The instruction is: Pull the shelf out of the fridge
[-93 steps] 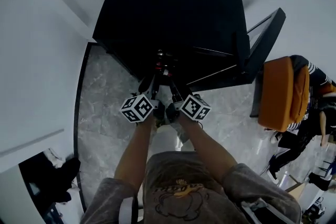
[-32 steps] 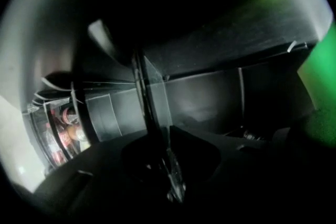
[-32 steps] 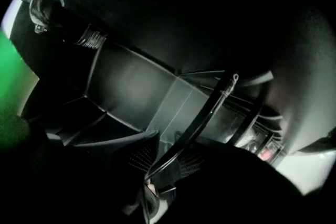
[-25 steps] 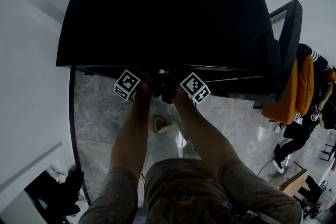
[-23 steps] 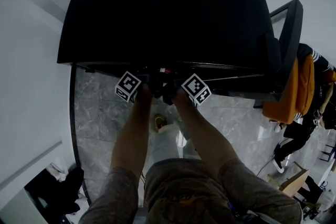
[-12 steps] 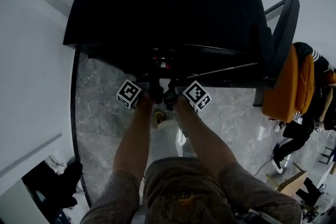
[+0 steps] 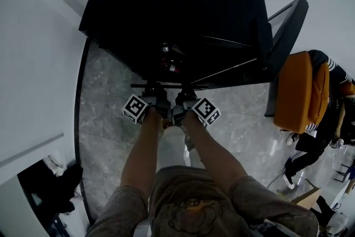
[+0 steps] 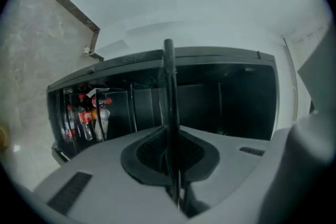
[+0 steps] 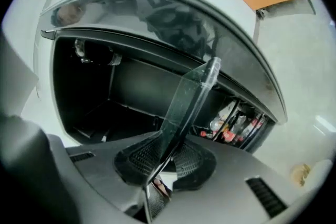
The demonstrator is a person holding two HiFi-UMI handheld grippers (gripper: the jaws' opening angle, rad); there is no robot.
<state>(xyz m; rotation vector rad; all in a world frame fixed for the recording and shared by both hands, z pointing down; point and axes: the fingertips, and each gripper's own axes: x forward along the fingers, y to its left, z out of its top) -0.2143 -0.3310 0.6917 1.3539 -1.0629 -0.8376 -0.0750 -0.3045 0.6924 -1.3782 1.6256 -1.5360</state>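
The black fridge (image 7: 183,3) stands open in front of me. Its glass shelf (image 7: 166,86) sticks out of the opening, front edge towards me. My left gripper (image 7: 152,95) is shut on that edge; in the left gripper view the shelf (image 8: 168,92) runs edge-on between the pads of the left gripper (image 8: 170,150). My right gripper (image 7: 185,95) is beside it. In the right gripper view the clear shelf (image 9: 191,97) slants between the jaws of the right gripper (image 9: 165,159). Those jaws are closing, with a slim gap still showing beside the glass.
Cola bottles (image 8: 84,118) stand in the fridge's door-side rack, also seen as bottles (image 9: 236,126) from the right. The fridge door (image 7: 283,36) hangs open at the right. An orange chair (image 7: 299,91) and a seated person (image 7: 333,119) are beyond it. Grey marble floor (image 7: 105,114) lies below.
Both grippers have drawn back from the fridge opening towards my body, and the shelf's front edge has come out with them. The right jaws have narrowed around the glass.
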